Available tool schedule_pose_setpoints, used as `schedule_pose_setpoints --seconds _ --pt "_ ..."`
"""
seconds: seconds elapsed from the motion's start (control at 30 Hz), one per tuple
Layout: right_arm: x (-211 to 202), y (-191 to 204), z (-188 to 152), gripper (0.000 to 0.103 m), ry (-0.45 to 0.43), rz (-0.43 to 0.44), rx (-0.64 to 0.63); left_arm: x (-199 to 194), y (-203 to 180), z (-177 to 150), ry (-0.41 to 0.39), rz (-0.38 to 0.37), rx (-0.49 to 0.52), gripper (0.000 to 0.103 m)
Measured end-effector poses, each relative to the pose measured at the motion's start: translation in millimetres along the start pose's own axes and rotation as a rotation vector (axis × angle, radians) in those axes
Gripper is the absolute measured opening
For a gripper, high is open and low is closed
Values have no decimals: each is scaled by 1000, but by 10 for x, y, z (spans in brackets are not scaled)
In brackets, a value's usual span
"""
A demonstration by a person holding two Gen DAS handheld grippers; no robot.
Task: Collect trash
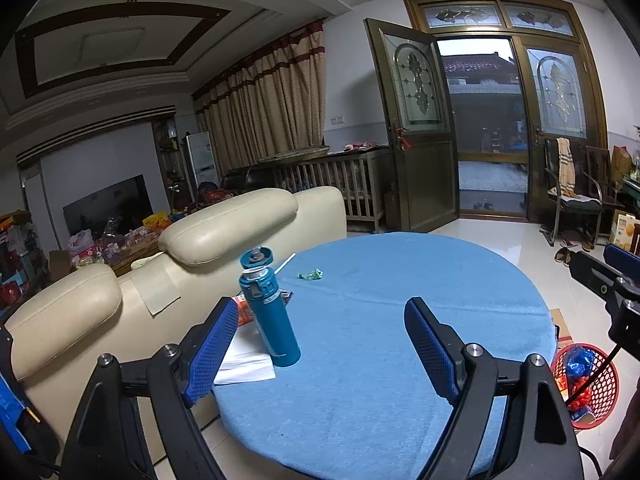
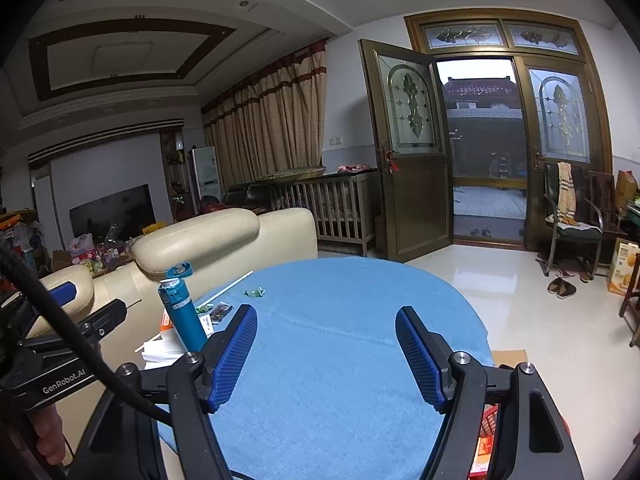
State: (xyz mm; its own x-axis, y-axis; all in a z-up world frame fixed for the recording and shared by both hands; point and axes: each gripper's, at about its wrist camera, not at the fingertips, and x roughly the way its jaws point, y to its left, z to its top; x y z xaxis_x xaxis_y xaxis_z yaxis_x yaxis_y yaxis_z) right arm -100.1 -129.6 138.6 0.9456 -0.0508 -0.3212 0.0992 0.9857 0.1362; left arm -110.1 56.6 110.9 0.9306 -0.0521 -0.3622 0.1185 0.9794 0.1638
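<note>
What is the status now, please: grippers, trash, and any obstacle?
Left gripper open, empty; right gripper open, empty. Green wrapper lies on table. Teal bottle stands beside it.

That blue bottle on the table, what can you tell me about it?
The teal bottle looks like an insulated metal flask with a matching flip lid hinged open above its mouth. It stands upright near the left edge of the blue-covered round table, its base on white paper, with an orange packet just behind it. Neither gripper touches it.
</note>
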Motion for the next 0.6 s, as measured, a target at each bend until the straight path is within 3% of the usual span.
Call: schedule_pose_setpoints --seconds 0.6 --pt "13 63 18 76 -7 -10 -1 -63 129 -29 -7 17 -22 86"
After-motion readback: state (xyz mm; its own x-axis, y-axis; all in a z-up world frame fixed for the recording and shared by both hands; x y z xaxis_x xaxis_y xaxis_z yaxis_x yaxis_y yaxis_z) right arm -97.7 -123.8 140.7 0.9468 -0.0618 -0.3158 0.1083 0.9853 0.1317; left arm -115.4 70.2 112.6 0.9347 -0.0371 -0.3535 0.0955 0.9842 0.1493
